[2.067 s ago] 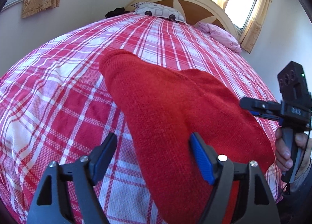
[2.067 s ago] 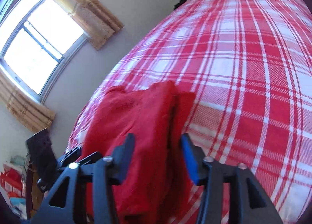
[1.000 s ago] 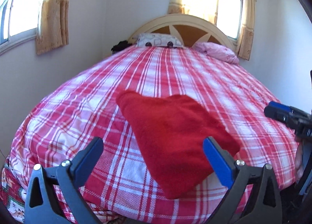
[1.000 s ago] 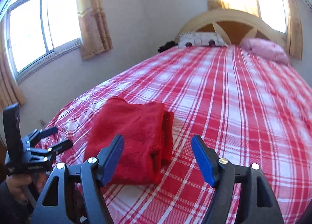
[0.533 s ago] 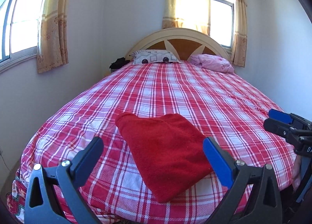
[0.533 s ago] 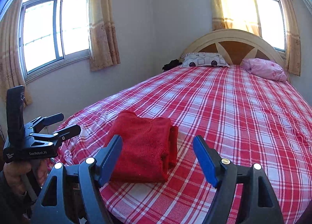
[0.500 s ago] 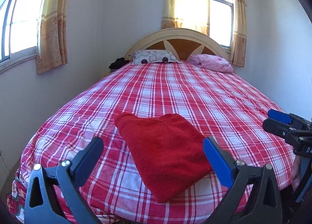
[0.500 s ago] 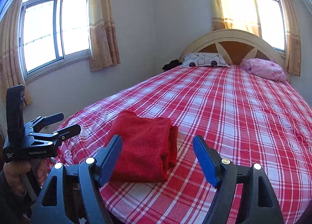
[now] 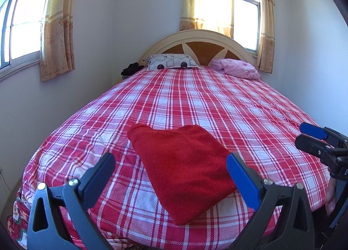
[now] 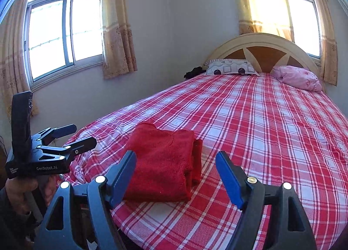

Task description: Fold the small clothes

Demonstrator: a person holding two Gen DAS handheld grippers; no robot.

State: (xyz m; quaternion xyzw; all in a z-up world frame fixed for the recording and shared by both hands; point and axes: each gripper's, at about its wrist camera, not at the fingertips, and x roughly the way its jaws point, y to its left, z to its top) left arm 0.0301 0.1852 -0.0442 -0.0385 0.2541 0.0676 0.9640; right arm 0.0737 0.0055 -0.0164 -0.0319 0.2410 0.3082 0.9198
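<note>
A folded red knit garment [image 9: 182, 167] lies flat near the foot of the bed; it also shows in the right wrist view [image 10: 165, 163]. My left gripper [image 9: 171, 171] is open and empty, held back from the bed with the garment seen between its fingers. It also shows at the left of the right wrist view [image 10: 74, 134]. My right gripper [image 10: 176, 169] is open and empty, also pulled back off the bed. It appears at the right edge of the left wrist view [image 9: 308, 134].
The bed has a red and white plaid sheet [image 9: 195, 102], a patterned pillow [image 9: 171, 64], a pink pillow [image 9: 237, 68] and a dark item [image 9: 130, 69] by the rounded headboard [image 9: 195, 39]. Curtained windows stand on the left and back walls.
Both grippers have pulled back and up from the garment, opened wider, and now hold still facing the bed. The folded garment stays where it lay.
</note>
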